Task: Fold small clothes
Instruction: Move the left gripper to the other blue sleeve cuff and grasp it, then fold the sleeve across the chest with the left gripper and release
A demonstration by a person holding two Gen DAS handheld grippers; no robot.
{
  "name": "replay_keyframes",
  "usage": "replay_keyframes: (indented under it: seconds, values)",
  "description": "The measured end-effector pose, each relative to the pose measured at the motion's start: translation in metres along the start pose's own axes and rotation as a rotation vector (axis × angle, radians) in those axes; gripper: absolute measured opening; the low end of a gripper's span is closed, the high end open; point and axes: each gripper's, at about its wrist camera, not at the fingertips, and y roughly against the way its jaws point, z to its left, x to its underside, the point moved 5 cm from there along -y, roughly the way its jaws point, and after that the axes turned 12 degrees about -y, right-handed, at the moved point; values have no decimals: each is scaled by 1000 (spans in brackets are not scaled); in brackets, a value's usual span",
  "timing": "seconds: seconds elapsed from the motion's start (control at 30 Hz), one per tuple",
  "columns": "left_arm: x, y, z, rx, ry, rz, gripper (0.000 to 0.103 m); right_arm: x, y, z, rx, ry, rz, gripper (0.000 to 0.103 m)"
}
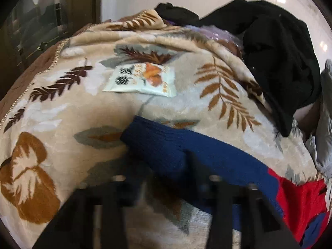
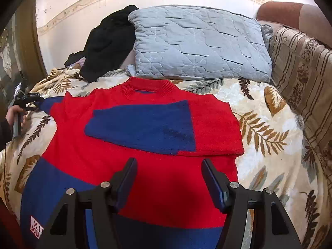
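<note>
Bed (image 2: 269,95): 1 sweater (image 2: 116,166), prob. 2 pillows.

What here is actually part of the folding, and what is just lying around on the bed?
Part of the job:
red and blue knitted sweater
left gripper, at the sweater's blue sleeve
right gripper, open above the sweater

Lying about:
white snack packet
grey quilted pillow
black clothes heap
leaf-patterned blanket

We're in a home bedroom: bed with leaf-print fleece blanket (image 2: 259,108), grey quilted pillow (image 2: 199,43), wallpaper border (image 2: 83,2).
</note>
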Motion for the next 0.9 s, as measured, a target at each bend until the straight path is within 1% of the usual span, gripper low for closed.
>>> replay_keyframes:
  seconds: [0.07, 0.1, 0.13, 0.23, 0.47, 0.63, 0.77, 0.9]
  values:
    - [-1, 0, -2, 7, 4, -10, 28, 1, 1, 1, -1, 0, -1, 68]
    - [-2, 0, -2, 20, 13, -13, 21, 1, 2, 0, 0, 1, -3, 68]
    - [-3, 1, -3, 29, 19, -18, 17, 1, 2, 0, 3, 1, -3, 68]
    - [-4, 6, -9, 24, -4, -46, 12, 0, 1, -2, -1, -9, 1, 68]
    - [-12, 38, -23, 33, -41, -139, 11, -1, -3, -10, 16, -41, 8, 68]
    - [-12, 68, -47, 73, -93, -186, 10, -3, -3, -12, 32, -49, 5, 68]
    - [-5, 93, -78, 126, -133, -204, 10, -4, 0, -13, 44, -56, -8, 68]
    - [6, 121, -121, 189, -189, -224, 10, -6, 5, -15, 52, -58, -21, 68]
